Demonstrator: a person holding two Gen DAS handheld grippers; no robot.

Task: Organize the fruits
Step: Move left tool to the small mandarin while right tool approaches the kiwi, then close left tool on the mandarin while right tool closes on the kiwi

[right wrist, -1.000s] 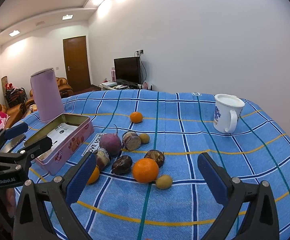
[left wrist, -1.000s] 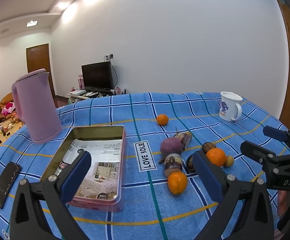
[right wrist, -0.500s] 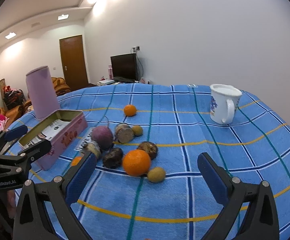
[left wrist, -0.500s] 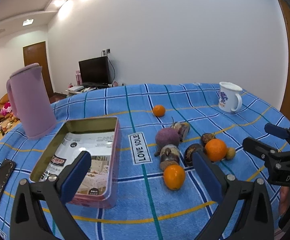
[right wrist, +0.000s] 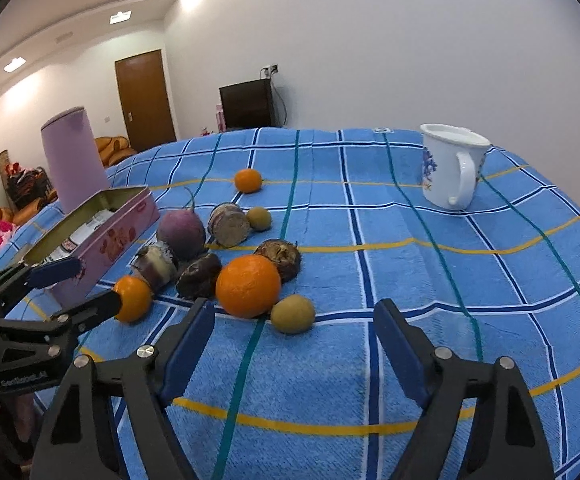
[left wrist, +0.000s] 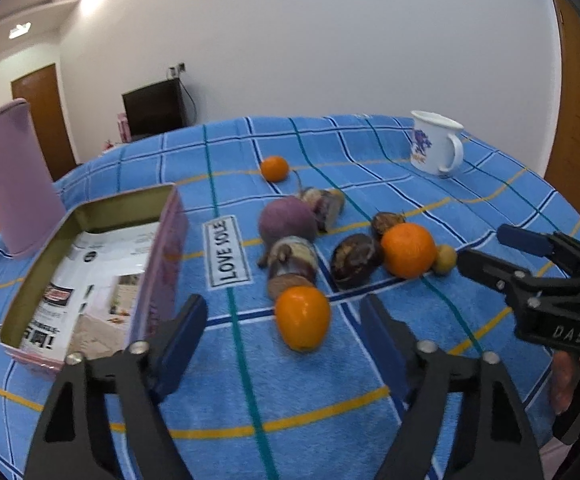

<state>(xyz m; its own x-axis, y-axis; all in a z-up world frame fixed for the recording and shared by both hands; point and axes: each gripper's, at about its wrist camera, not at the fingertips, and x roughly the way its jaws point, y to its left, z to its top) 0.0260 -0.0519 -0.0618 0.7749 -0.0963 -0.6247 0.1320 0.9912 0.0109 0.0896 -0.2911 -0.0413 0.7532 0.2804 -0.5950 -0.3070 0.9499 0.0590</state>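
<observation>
1. The left gripper [left wrist: 281,322] is pointing down at a slant over the blue checked tablecloth [left wrist: 370,420], its blue-padded jaws partly apart and gripping nothing; they have just been closing.
2. A small orange fruit [left wrist: 302,317] is lying on the cloth in line with the gap between those jaws, apparently just past their tips, though motion blur is leaving the exact spacing unclear.
3. The right gripper [right wrist: 294,334] is tilting down likewise, its jaws also partly apart and empty, having just been closing too.
4. Just beyond its tips, a small yellow-green fruit [right wrist: 293,313] is sitting against a large orange [right wrist: 248,286].
5. Behind these, a round purple root [right wrist: 181,232], a cut purple-skinned piece [right wrist: 155,264], a cut tuber [right wrist: 229,225] and two dark brown fruits [right wrist: 199,276] are clustering together.
6. A second small orange [right wrist: 248,180] is lying apart, farther back.
7. An open pink tin [left wrist: 89,264] holding printed paper is standing left of the cluster, a pink kettle [left wrist: 9,176] behind it.
8. A white mug [right wrist: 452,168] is standing well apart at the far right.
</observation>
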